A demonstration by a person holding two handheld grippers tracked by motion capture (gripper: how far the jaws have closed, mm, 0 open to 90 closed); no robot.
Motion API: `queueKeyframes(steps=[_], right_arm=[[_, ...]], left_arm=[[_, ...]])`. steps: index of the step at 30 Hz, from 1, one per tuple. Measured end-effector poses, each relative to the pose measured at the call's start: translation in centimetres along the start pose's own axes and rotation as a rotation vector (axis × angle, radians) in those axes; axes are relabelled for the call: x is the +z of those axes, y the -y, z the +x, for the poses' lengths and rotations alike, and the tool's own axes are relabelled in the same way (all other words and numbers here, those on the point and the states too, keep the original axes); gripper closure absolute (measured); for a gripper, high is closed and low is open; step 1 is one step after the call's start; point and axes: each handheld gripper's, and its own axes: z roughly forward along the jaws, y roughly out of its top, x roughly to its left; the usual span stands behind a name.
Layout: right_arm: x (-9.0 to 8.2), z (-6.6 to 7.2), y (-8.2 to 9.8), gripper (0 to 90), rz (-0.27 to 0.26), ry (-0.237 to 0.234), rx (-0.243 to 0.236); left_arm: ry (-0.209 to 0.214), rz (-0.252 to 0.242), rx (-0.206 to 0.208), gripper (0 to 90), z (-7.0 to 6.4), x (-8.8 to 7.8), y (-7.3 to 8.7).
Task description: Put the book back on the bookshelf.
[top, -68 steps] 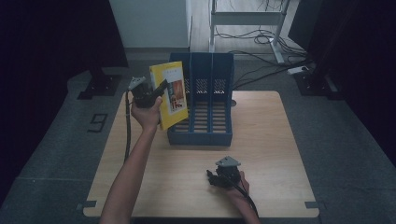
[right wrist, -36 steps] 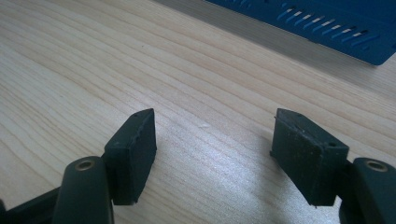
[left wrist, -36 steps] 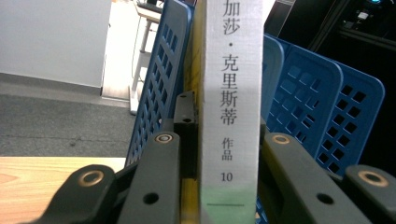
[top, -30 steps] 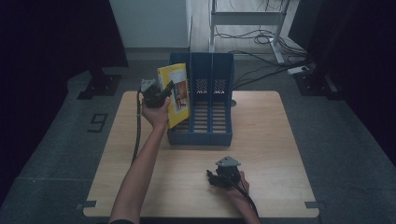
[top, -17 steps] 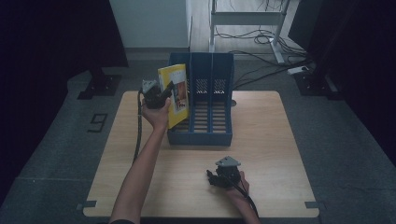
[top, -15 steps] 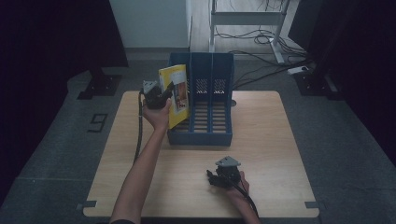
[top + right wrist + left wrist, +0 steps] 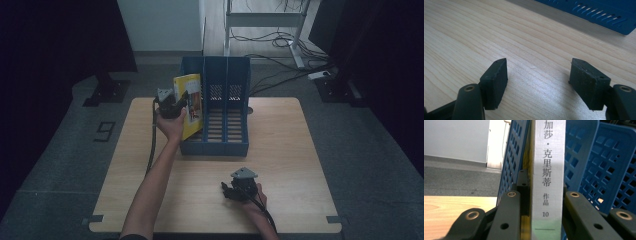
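Left gripper (image 7: 176,104) clamped on yellow book (image 7: 192,107) at blue file rack (image 7: 227,145) near table's (image 7: 300,150) far edge, right gripper (image 7: 231,190) resting wide open by near edge.

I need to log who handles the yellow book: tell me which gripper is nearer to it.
Left. The left gripper is shut on the yellow book at the blue file rack; the right gripper rests open on the table, well short of it.
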Motion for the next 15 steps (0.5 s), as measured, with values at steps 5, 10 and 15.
queueKeyframes(steps=[5,10,15], right_arm=[[0.0,0.0,0.0,30.2,0.0,0.0,0.0],[0.0,0.0,0.0,30.2,0.0,0.0,0.0],[0.0,0.0,0.0,30.1,0.0,0.001,-0.001]], left_arm=[[0.001,0.018,0.0,74.6,0.3,0.1,1.0],[0.008,0.009,0.008,74.5,0.2,-0.2,1.4],[0.007,0.008,0.001,73.9,0.4,-0.5,1.4]])
